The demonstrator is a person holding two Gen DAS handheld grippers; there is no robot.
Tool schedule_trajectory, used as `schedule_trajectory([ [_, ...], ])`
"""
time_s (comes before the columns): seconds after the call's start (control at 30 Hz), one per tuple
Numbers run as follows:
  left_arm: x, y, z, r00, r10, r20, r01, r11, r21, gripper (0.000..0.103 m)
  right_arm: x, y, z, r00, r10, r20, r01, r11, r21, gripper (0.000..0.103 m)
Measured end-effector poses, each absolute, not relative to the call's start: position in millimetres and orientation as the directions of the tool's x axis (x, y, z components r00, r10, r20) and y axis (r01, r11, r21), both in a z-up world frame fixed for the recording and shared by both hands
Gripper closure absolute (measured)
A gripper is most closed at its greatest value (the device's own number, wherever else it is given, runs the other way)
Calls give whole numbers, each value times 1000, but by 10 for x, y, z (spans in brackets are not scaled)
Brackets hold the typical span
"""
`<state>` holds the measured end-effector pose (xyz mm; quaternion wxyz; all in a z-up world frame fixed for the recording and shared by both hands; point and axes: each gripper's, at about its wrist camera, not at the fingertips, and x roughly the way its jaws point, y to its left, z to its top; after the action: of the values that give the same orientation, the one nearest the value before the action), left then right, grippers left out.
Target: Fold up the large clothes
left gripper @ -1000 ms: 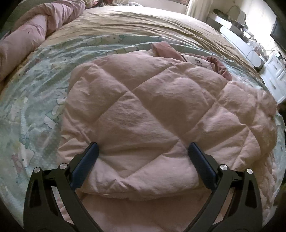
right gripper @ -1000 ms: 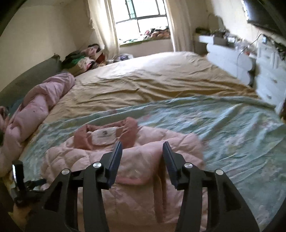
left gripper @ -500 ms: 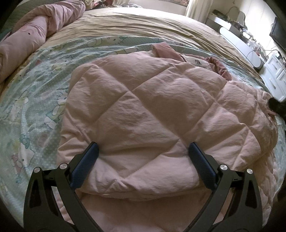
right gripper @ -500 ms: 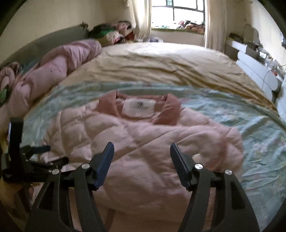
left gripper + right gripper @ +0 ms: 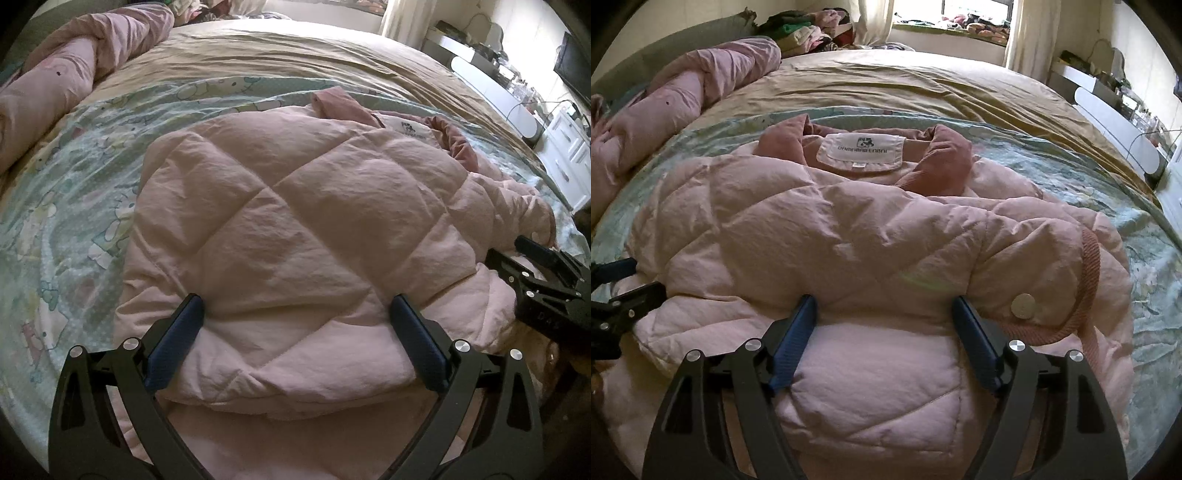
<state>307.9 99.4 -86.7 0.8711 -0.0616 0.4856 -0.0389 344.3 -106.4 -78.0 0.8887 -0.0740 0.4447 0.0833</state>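
A pale pink quilted jacket [image 5: 295, 221] lies folded on the bed, its darker pink collar and white label [image 5: 860, 151] at the far end. My left gripper [image 5: 295, 317] is open, its jaws wide apart over the near folded edge on the jacket's left side. My right gripper [image 5: 884, 314] is open over the near edge on the right side, close to a sleeve with a ribbed cuff [image 5: 1089, 258] and a snap button [image 5: 1023, 304]. Each gripper shows at the edge of the other's view: the right one [image 5: 546, 273], the left one [image 5: 617, 291].
The jacket rests on a mint cartoon-print sheet [image 5: 66, 177] over a tan bedspread [image 5: 905, 81]. A rolled pink duvet [image 5: 683, 96] lies along the left. White furniture [image 5: 569, 158] stands to the right, a window and piled clothes at the back.
My right gripper swung left and came down low over the jacket's near edge, opening wider. The sleeve now lies across the jacket. The left gripper has stayed in place, open.
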Motion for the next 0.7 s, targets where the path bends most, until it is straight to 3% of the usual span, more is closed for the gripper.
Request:
schedule_trajectory([
  [0.13,3071,994,-848,518,-127,-846,5,989,-145,8,3410,-1117,-686,587,111,-802,-214,977,-21,26],
  [0.3,3030,1004,-771,514,-134,-847,0,988,-157,9,3218,-1192,-529,624,127,-771,-196,981,3,13],
  [0.43,2968,1010,-692,507,-136,-851,-4,987,-159,9,3076,-1298,-405,641,158,-751,-184,982,50,12],
  [0.47,2946,1008,-668,503,-136,-854,-7,987,-161,9,3048,-1321,-382,642,161,-749,-180,982,57,4],
  [0.7,2761,984,-480,527,-161,-834,3,982,-187,9,2873,-1472,-209,664,186,-724,-154,982,111,4],
])
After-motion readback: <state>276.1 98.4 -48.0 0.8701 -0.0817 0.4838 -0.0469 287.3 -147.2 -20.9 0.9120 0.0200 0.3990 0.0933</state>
